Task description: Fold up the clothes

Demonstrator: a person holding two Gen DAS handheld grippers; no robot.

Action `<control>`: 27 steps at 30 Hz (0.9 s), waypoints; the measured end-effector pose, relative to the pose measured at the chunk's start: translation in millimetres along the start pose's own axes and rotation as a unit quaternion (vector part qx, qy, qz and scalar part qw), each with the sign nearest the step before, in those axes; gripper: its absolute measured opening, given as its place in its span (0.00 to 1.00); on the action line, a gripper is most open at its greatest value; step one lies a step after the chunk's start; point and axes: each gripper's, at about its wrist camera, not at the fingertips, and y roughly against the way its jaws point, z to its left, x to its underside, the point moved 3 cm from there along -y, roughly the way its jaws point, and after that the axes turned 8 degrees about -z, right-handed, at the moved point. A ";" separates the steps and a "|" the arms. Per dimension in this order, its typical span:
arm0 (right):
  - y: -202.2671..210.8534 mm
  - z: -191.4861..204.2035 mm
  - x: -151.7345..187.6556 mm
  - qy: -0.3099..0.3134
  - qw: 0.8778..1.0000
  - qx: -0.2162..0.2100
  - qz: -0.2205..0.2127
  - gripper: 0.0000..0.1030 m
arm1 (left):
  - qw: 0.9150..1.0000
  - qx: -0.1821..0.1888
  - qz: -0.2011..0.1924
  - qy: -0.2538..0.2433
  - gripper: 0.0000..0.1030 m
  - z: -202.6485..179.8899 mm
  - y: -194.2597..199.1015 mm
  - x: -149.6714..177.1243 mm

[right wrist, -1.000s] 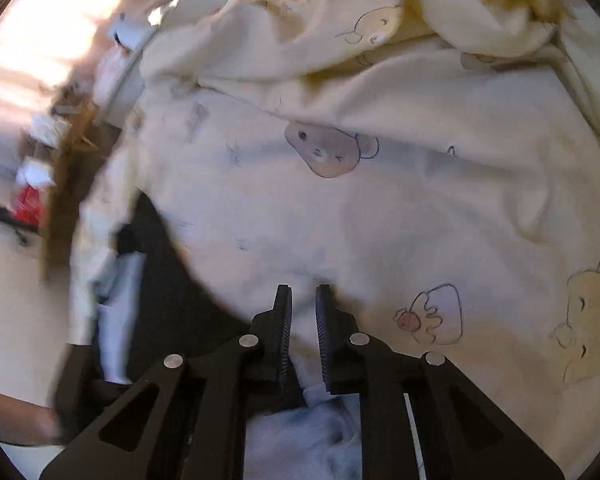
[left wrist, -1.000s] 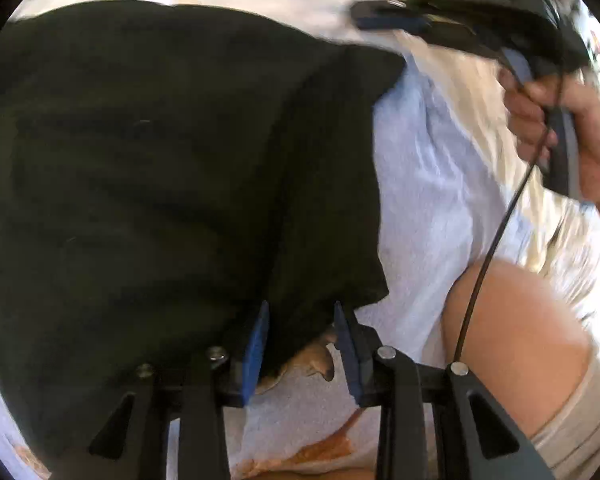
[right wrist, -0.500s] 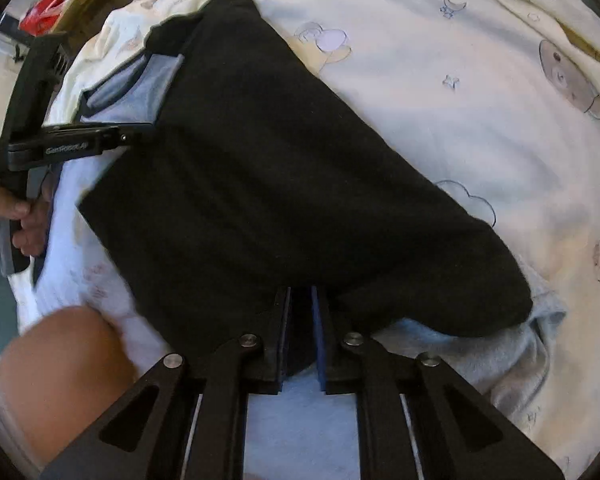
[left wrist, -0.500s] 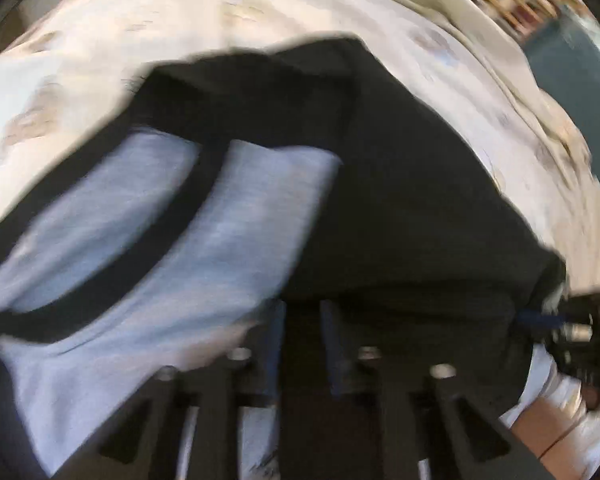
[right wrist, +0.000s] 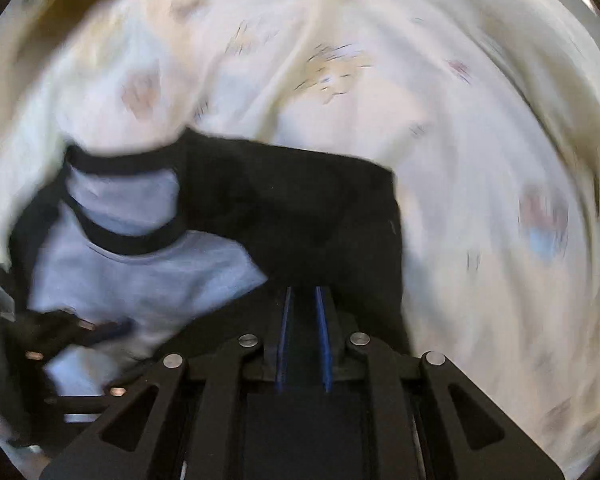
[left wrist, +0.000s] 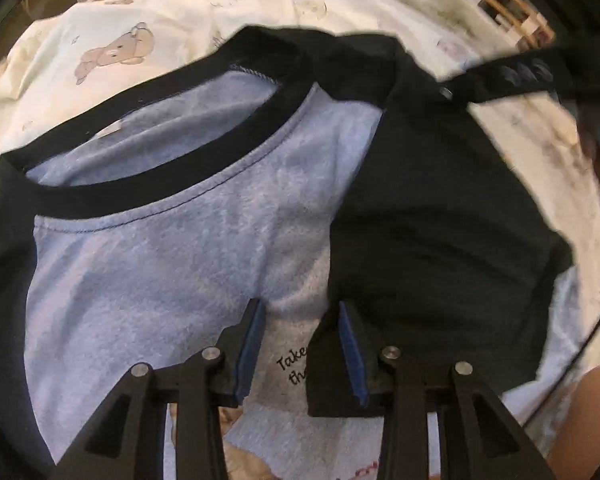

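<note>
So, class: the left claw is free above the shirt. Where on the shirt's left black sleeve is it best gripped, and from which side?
Judging by how it lies, grip the left black sleeve at its outer edge, coming from above on the shirt's outer side. It lies flat and spread there, while the other sleeve is already folded across. The left claw, its jaws opening, holds nothing.

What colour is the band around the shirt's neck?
Black, on a pale blue body; the neckband shows best in the left wrist view.

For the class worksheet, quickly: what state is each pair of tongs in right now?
Left tongs: opening, nothing gripped, above the light blue, black-sleeved cotton shirt.
Right tongs: closed on the shirt's black sleeve.
</note>
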 end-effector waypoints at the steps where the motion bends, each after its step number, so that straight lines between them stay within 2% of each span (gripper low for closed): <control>1: -12.6 4.2 -2.9 0.031 0.999 0.014 0.022 0.12 | 1.000 -0.006 -0.003 0.000 0.39 -1.4 -1.6 0.8; 3: -31.2 10.0 -7.6 0.069 0.996 0.025 0.052 0.11 | 1.000 -0.013 -0.007 -0.015 0.39 -5.6 -2.8 2.7; 7: -42.3 15.5 -10.7 0.096 0.991 0.022 0.093 0.11 | 1.000 -0.007 0.001 -0.027 0.40 -6.9 -6.0 1.9; 13: -61.1 18.9 -13.9 0.137 0.979 -0.017 0.151 0.10 | 0.999 -0.011 0.040 -0.033 0.41 -11.1 -15.9 -6.0; 18: -65.8 17.1 -11.1 0.181 0.964 -0.081 0.177 0.08 | 0.997 -0.059 0.057 0.013 0.45 -20.4 -24.2 -12.3; 22: -63.9 12.6 -5.8 0.187 0.959 -0.121 0.174 0.09 | 0.988 -0.094 0.076 0.092 0.49 -20.0 -29.7 -21.3; 24: -63.3 13.6 -2.2 0.191 0.959 -0.126 0.168 0.09 | 0.981 -0.102 0.084 0.144 0.52 -16.2 -32.8 -26.3; 27: -62.6 23.1 4.5 0.216 0.957 -0.109 0.160 0.08 | 0.976 -0.116 0.105 0.149 0.54 -18.8 -38.8 -31.6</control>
